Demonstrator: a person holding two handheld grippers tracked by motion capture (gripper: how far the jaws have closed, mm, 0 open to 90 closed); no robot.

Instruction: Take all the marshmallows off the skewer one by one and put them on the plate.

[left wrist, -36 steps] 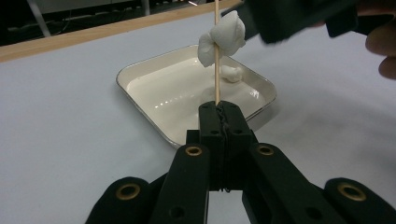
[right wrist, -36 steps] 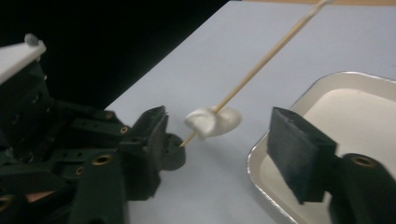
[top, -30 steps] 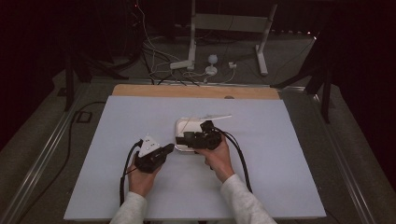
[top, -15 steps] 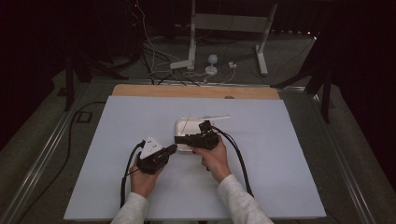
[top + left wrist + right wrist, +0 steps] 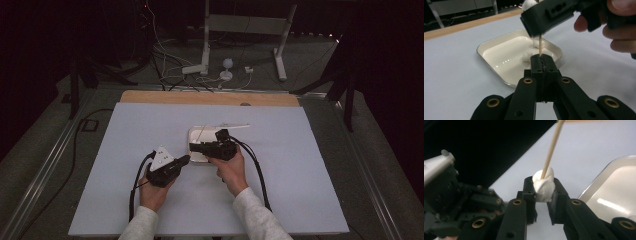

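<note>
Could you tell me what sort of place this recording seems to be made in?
Probably a lab or studio set up for recording: a white work table ringed by dark curtains, with loose cables and a metal stand on the floor behind.

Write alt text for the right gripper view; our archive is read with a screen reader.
The right gripper pinches a white marshmallow threaded on a thin wooden skewer that rises to the top edge. The left gripper sits at lower left, and a white tray's rim curves in at right on the pale table.
</note>
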